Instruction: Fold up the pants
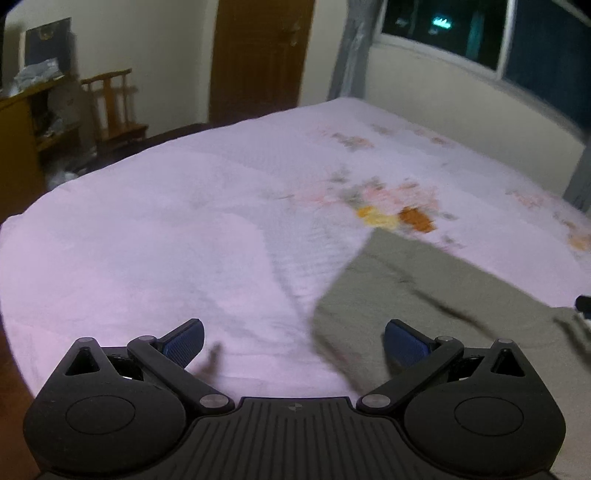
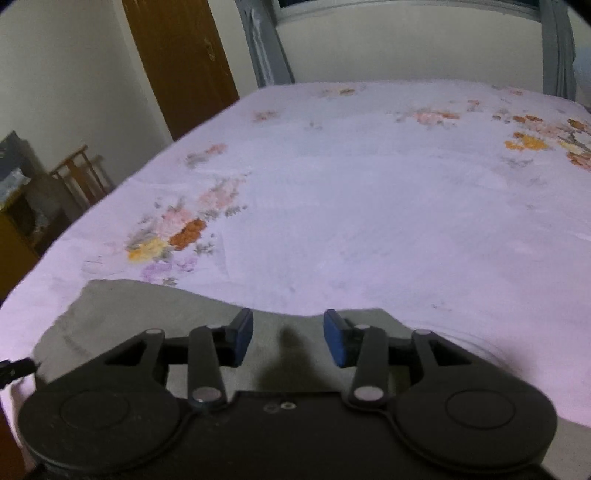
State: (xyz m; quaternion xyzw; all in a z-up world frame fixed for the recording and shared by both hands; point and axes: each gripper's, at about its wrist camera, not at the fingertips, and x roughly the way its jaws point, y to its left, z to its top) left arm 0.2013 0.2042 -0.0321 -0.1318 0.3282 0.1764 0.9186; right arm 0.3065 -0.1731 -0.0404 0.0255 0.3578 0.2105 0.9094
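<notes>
Your left gripper (image 1: 293, 341) stands wide open with nothing between its blue pads (image 1: 184, 341), hovering over the bed (image 1: 147, 229) at the pants' left edge. Your right gripper (image 2: 288, 338) is partly open and also empty, its pads (image 2: 243, 338) above the grey pants (image 2: 155, 314). The pants lie flat on the near part of the pink floral bedspread. Beyond the bed are a door (image 1: 258, 55) and a window (image 1: 480, 29).

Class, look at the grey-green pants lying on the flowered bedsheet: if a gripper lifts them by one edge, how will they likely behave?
The pants probably droop and fold over themselves: they lie flat, with a wavy edge, on the bedsheet. They are likely light, being thin cloth. Pushed, they may bunch up rather than slide, since soft fabric rests on soft fabric.
</notes>
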